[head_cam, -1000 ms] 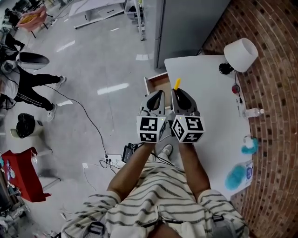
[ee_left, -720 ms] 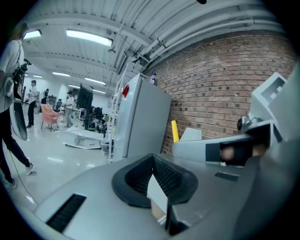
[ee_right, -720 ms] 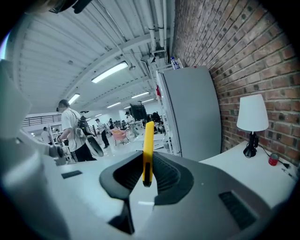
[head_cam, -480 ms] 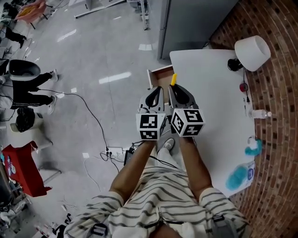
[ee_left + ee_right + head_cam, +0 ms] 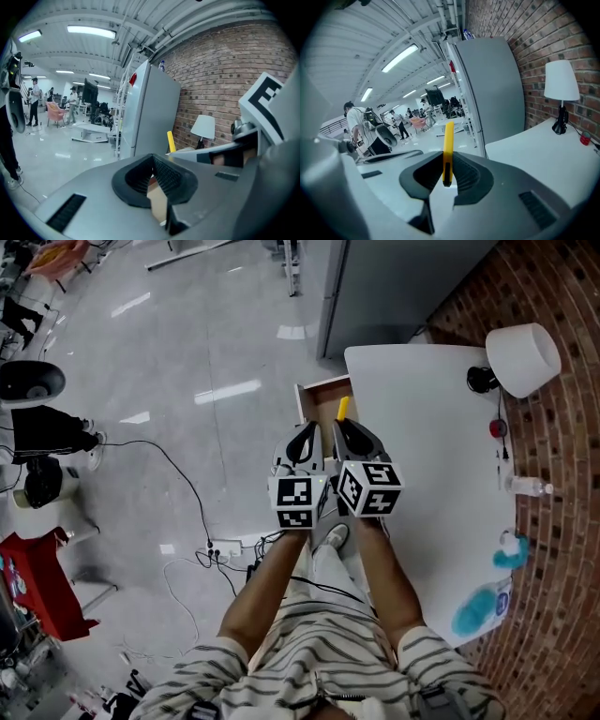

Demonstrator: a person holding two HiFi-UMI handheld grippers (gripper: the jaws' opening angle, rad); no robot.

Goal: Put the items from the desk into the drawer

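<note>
My right gripper (image 5: 343, 429) is shut on a thin yellow stick-like tool (image 5: 343, 408), which juts forward from its pads (image 5: 448, 140). The tool's tip hangs over the near right part of an open wooden drawer (image 5: 321, 397) at the left edge of the white desk (image 5: 427, 437). Close beside it on the left is my left gripper (image 5: 307, 437), with its pads (image 5: 161, 174) together and nothing between them. Brown drawer wood shows below them in the left gripper view. The yellow tool (image 5: 170, 141) also shows there, off to the right.
On the desk stand a white lamp (image 5: 522, 357), a small red item (image 5: 497, 428), a clear bottle (image 5: 525, 487) and blue items (image 5: 478, 594) along the brick wall. A grey cabinet (image 5: 403, 287) stands behind the desk. Cables (image 5: 225, 554) lie on the floor.
Both grippers have sunk side by side toward the drawer, the right one still shut on the yellow tool. The tool's tip has come from above the desk edge to over the drawer.
</note>
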